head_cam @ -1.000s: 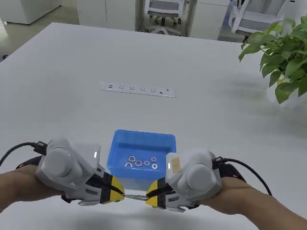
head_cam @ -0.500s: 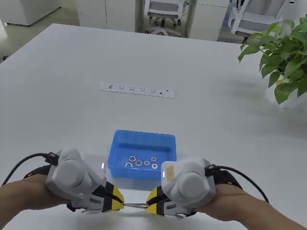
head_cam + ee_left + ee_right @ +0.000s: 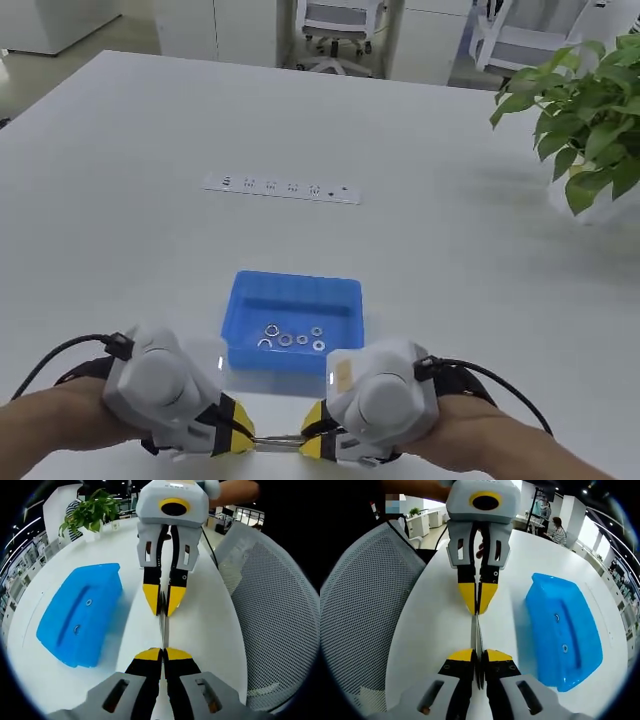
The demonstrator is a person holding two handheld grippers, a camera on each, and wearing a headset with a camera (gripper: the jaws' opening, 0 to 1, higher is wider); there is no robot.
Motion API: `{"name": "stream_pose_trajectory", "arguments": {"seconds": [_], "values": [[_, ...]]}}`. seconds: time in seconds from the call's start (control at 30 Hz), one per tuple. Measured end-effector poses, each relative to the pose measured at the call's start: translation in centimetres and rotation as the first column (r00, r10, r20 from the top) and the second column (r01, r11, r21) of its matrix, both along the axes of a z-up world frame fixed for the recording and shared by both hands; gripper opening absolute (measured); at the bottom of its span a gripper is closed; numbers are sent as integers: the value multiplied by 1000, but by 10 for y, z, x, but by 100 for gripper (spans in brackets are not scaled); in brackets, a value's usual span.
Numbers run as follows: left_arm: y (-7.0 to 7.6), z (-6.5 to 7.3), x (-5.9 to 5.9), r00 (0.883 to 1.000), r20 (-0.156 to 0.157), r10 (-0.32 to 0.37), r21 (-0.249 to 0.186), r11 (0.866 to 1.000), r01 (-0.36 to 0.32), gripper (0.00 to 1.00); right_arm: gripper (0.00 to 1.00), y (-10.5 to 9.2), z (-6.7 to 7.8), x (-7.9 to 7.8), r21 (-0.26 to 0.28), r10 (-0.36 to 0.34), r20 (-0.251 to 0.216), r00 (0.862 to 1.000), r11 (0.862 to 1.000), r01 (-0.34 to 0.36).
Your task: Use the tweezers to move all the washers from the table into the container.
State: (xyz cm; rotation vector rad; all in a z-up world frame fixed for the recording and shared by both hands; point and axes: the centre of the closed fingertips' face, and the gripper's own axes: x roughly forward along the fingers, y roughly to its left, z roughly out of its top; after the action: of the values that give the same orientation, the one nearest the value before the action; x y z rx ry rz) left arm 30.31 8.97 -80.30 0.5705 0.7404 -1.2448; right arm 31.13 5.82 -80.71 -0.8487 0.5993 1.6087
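Just before blue container (image 3: 295, 283) holding washers (image 3: 290, 338), left gripper (image 3: 240, 440) and right gripper (image 3: 312, 443) each clamp one end of tweezers (image 3: 278, 440).

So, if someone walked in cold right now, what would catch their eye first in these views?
Most likely the two tools meeting tip to tip at the near edge of the table: the left gripper and the right gripper both clamp the thin tweezers between them. Just behind them sits the bright blue container with several washers lying in it, and a leafy green plant stands at the far right.
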Motion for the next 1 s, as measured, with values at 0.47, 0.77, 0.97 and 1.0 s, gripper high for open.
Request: {"name": "stream_pose_trajectory", "arguments": {"seconds": [0.47, 0.77, 0.97, 1.0], "values": [[2, -2, 2, 1000, -10, 27, 0, 1000, -27, 6, 11, 1, -1, 0, -4, -5, 4, 1000, 1000, 5], [5, -3, 3, 998, -27, 61, 10, 998, -61, 8, 12, 1, -1, 0, -8, 6, 17, 1000, 1000, -6], [11, -3, 4, 997, -23, 72, 20, 997, -71, 11, 19, 3, 0, 3, -1, 1, 31, 1000, 1000, -1], [13, -3, 3, 997, -22, 73, 22, 997, -73, 11, 20, 3, 0, 2, 0, 0, 26, 1000, 1000, 0]]}}
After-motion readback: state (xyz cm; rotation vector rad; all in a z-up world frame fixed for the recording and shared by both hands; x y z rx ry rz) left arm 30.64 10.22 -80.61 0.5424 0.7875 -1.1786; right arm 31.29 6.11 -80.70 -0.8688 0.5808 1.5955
